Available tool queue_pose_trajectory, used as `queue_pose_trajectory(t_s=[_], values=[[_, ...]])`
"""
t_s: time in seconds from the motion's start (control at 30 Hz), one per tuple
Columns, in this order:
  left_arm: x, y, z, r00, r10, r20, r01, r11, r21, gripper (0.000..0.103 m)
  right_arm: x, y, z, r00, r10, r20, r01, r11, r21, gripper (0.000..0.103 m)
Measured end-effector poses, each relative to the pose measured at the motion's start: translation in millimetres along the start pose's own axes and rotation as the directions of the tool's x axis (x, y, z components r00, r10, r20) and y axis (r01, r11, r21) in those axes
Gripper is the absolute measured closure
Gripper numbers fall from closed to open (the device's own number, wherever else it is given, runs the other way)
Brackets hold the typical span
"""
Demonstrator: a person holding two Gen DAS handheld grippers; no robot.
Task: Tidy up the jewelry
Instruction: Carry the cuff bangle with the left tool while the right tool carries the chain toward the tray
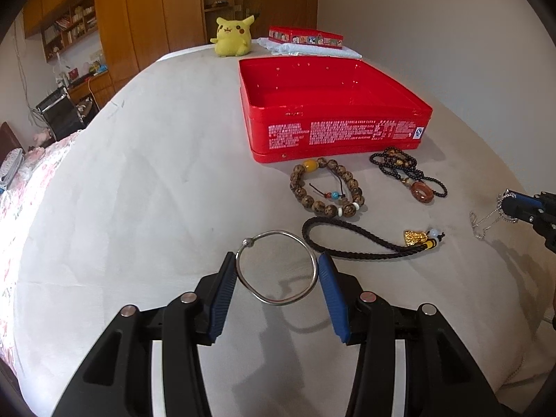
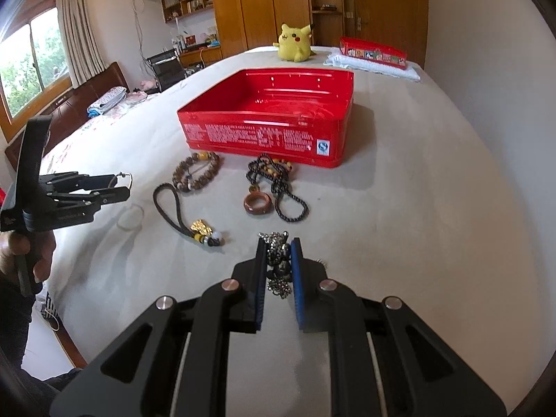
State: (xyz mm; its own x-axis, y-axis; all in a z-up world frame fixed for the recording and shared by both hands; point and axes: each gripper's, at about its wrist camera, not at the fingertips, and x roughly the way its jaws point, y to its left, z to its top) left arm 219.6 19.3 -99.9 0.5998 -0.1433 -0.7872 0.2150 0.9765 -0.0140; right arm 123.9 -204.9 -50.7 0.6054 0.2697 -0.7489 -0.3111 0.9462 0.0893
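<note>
My left gripper (image 1: 277,264) is shut on a silver bangle (image 1: 277,266), held above the bed; it also shows in the right wrist view (image 2: 121,184). My right gripper (image 2: 278,243) is shut on a silver chain necklace with a studded pendant (image 2: 277,260); the chain (image 1: 484,220) dangles from it in the left wrist view. An open, empty red tin box (image 1: 333,132) (image 2: 267,135) stands ahead. In front of it lie a brown bead bracelet (image 1: 326,187) (image 2: 196,170), a black bead necklace with a red ring (image 1: 408,173) (image 2: 274,187) and a black cord with a gold charm (image 1: 365,243) (image 2: 187,215).
All lies on a grey bed cover (image 1: 156,173). A yellow Pikachu plush (image 1: 232,36) and the red tin lid (image 1: 305,36) on a folded towel sit at the far end. Wooden wardrobes and a desk stand behind.
</note>
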Motion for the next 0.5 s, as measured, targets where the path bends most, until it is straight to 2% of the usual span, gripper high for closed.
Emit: queue_pose_trajectory(t_s=[0.5], values=[[-21, -4, 6, 0.999, 0.002, 0.038, -0.002, 1.0, 0.013, 0.055, -30, 3, 19, 0.998, 0.034, 0.062, -0.034, 0.999, 0.0, 0.091]])
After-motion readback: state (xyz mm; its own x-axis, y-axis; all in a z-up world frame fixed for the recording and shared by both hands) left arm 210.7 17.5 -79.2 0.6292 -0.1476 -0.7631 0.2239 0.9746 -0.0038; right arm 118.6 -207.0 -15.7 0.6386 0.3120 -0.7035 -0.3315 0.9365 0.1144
